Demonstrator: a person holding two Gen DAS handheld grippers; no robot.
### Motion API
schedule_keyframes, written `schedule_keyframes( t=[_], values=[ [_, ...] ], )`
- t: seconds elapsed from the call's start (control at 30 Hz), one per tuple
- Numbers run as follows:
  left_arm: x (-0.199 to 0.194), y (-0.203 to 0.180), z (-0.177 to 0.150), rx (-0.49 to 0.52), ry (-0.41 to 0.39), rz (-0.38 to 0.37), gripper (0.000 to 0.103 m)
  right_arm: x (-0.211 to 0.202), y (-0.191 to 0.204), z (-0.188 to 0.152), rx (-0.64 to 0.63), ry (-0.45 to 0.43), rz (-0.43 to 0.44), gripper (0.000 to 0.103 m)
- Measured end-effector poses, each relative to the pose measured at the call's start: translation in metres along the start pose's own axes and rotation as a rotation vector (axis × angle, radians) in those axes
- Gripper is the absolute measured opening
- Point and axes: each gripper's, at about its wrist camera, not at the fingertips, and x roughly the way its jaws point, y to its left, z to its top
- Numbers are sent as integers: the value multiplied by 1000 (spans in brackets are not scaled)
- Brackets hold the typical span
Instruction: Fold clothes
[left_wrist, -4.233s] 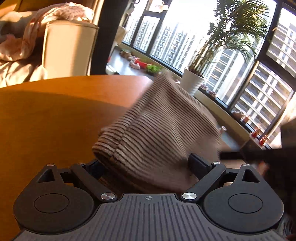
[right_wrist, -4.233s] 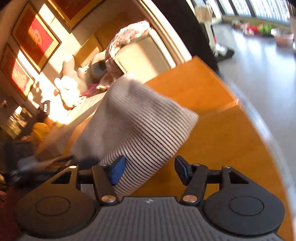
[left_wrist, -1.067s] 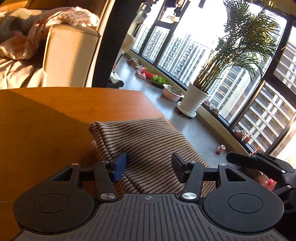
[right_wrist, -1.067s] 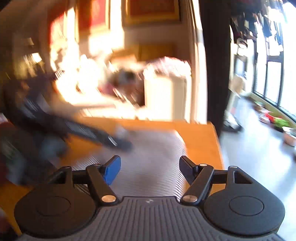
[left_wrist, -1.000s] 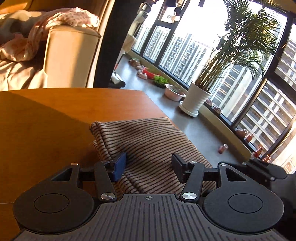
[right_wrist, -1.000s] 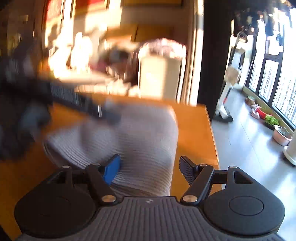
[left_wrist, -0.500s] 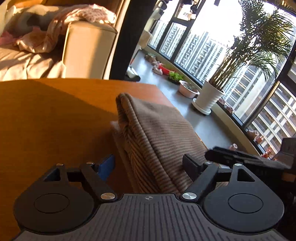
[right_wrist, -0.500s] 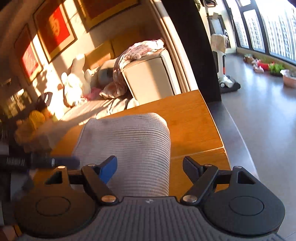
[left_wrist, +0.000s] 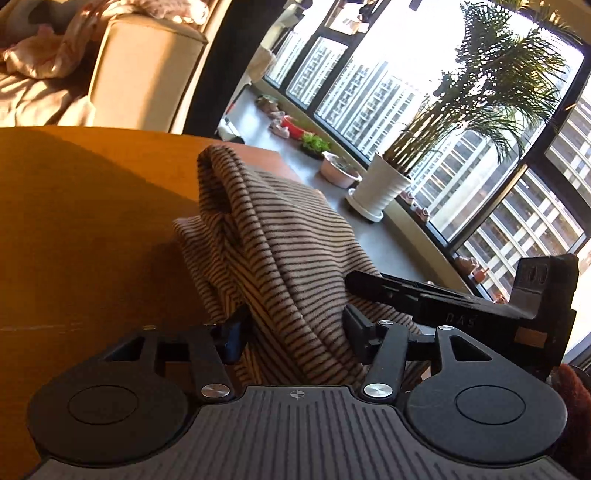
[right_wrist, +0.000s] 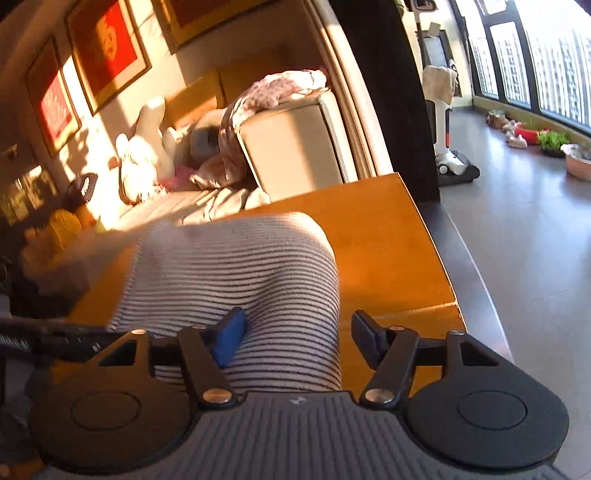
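item: striped garment, on the desk near its window-side edge. a second ago it lay flat; now one layer stands humped up in a rounded ridge.
left tongs: spread wide, cloth bunched between the fingers, no pinch evident.
right tongs: likewise spread, straddling the garment's near edge; seen also beside the garment in the left view.
judgement: the raised layer suggests another fold is in progress.
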Motion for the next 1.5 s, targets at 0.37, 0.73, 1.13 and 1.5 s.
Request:
schedule_keyframes(
  t=[0.37,0.73,1.13,1.5],
  values=[
    [0,10,-7,-35,-3,19,69,-20,24,19,-88,-54,-29,73],
    [1,7,-9,-24,-5,26,72,2,2,3,6,-28,-12,83],
    [-5,-4,-16,8,-42,-22,35,-5,-37,-14,234,-63,75,87],
    [-5,-12,0,40,-99,-5,46,-3,-27,-15,186,-51,62,91]
  ],
)
